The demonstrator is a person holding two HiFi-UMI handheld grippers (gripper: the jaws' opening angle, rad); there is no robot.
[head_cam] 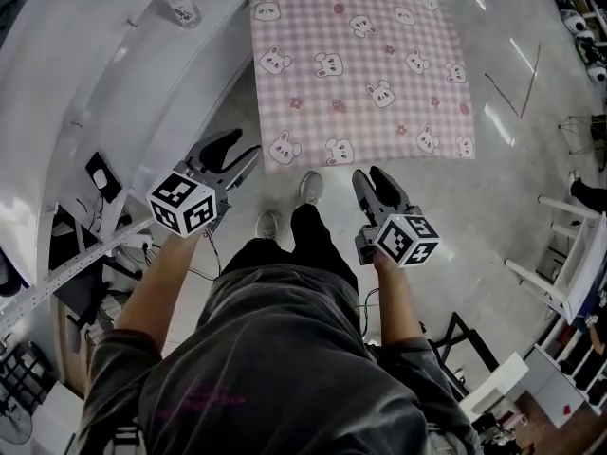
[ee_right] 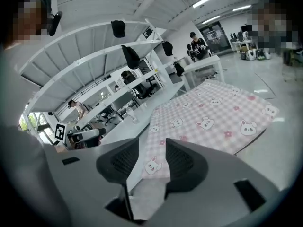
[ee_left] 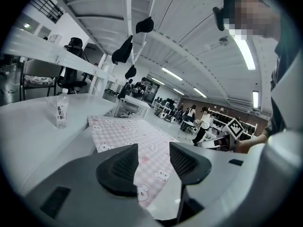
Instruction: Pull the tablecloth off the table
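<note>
A pink checked tablecloth printed with little animals lies flat over a square table ahead of me. Its near edge hangs just beyond my shoes. My left gripper is held low off the cloth's near left corner, jaws open and empty, not touching it. My right gripper hovers in front of the near edge, also open with nothing between its fingers. The left gripper view has the cloth showing through the gap of the left gripper. The right gripper view frames the cloth's corner past the right gripper.
A long white table runs along the left, with a water bottle on it. My shoes stand on the glossy floor right at the cloth's edge. White furniture sits at the right. People sit at desks far off.
</note>
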